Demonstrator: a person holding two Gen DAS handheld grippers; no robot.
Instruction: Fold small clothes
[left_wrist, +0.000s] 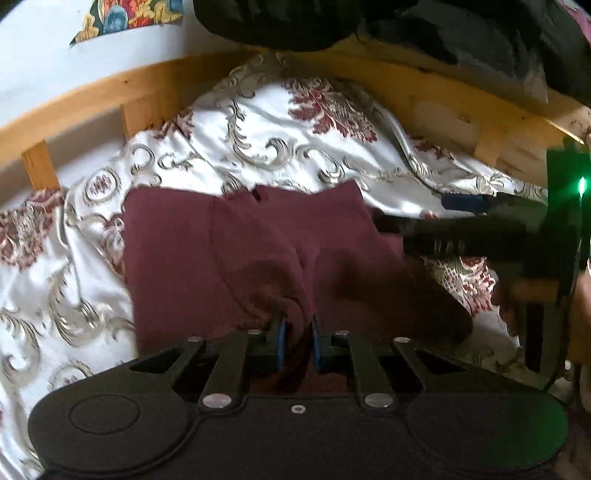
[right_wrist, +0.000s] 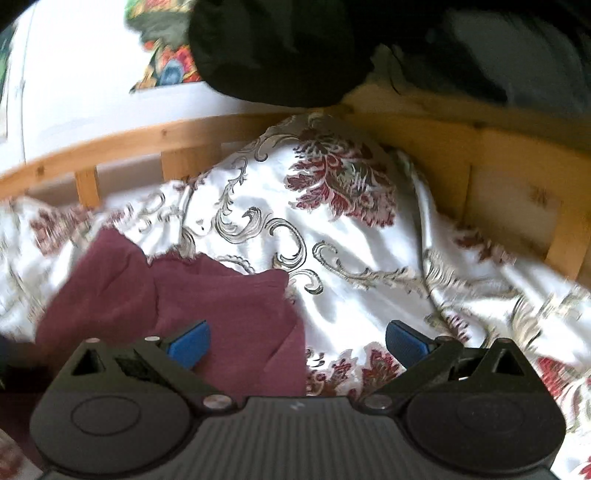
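Note:
A maroon garment (left_wrist: 207, 258) lies on a white bedspread (left_wrist: 258, 133) with red and grey flower patterns. A bunched fold of it rises between the blue pads (left_wrist: 281, 332) of my left gripper (left_wrist: 297, 332), which is shut on the cloth low in the left wrist view. My right gripper (right_wrist: 297, 343) stands wide open just above the garment's right edge (right_wrist: 236, 314), its left pad (right_wrist: 190, 341) over the cloth and its right pad over the bedspread (right_wrist: 369, 266), nothing pinched. In the left wrist view the right gripper (left_wrist: 417, 216) reaches in from the right over that same edge.
A wooden bed rail (left_wrist: 110, 88) runs along the far side of the bedspread. A dark bundle (right_wrist: 273, 51) sits above the rail. A white wall with a colourful picture (left_wrist: 125, 18) lies behind. A hand (left_wrist: 583, 306) shows at the right edge.

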